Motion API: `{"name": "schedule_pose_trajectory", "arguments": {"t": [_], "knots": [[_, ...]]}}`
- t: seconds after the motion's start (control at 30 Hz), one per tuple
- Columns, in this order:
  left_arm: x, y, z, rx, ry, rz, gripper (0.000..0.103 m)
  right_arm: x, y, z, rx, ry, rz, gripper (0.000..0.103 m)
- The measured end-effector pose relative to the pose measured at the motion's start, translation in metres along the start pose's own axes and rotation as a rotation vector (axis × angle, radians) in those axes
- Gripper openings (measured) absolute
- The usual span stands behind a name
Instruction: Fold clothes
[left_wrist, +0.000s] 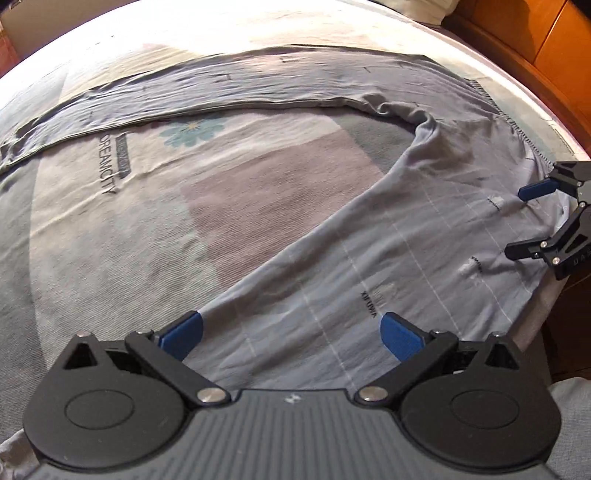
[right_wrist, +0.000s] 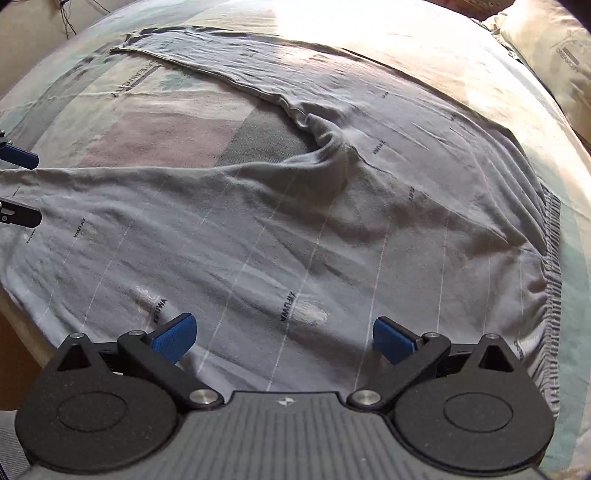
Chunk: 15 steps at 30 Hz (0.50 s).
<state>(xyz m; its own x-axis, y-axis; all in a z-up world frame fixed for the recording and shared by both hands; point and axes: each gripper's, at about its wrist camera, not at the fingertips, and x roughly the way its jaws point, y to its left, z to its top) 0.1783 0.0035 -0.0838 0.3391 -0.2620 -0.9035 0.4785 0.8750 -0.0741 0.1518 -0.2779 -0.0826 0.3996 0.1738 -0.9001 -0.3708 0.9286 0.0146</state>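
Grey trousers (left_wrist: 369, 258) with thin white lines and small dark prints lie spread on the bed, their legs forming a V. The far leg (left_wrist: 184, 96) stretches left across the sheet; the near leg runs toward my left gripper (left_wrist: 291, 332). That gripper is open, low over the leg's end, its blue pads on either side of the cloth. My right gripper (right_wrist: 282, 338) is open too, above the seat of the trousers (right_wrist: 295, 240) near the bed's edge. The elastic waistband (right_wrist: 550, 229) lies to its right. Each gripper shows in the other's view: right gripper (left_wrist: 517, 221), left gripper (right_wrist: 35, 188).
The bedsheet (left_wrist: 129, 221) has pastel colour blocks and printed lettering. A pillow (right_wrist: 546, 55) lies at the far right. Wooden furniture (left_wrist: 524, 40) stands beyond the bed's right side. The mattress edge and wooden floor (right_wrist: 18, 332) are at the lower left of the right wrist view.
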Motion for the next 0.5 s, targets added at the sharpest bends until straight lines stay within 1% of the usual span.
{"name": "schedule_pose_trajectory", "arguments": {"t": [0.13, 0.17, 0.23, 0.3, 0.37, 0.43, 0.5], "knots": [[0.003, -0.025, 0.007, 0.056, 0.037, -0.021, 0.102, -0.007, -0.019, -0.043, 0.02, 0.002, -0.01, 0.103], [0.002, -0.03, 0.01, 0.075, 0.04, -0.028, 0.102, -0.009, -0.021, -0.046, 0.026, 0.021, -0.019, 0.103], [-0.001, -0.039, 0.018, 0.109, 0.044, -0.041, 0.102, -0.015, -0.026, -0.048, 0.042, 0.051, -0.038, 0.103], [-0.001, -0.048, 0.028, 0.141, 0.049, -0.057, 0.102, -0.021, -0.033, -0.046, 0.081, 0.0, -0.056, 0.103], [0.001, -0.058, 0.04, 0.173, 0.055, -0.084, 0.102, -0.021, -0.04, -0.041, 0.112, -0.051, -0.095, 0.103], [0.004, -0.068, 0.053, 0.198, 0.053, -0.114, 0.102, -0.014, -0.053, -0.039, 0.156, -0.056, -0.132, 0.103], [0.008, -0.08, 0.066, 0.22, 0.043, -0.149, 0.102, -0.008, -0.064, -0.049, 0.221, -0.046, -0.153, 0.103]]}}
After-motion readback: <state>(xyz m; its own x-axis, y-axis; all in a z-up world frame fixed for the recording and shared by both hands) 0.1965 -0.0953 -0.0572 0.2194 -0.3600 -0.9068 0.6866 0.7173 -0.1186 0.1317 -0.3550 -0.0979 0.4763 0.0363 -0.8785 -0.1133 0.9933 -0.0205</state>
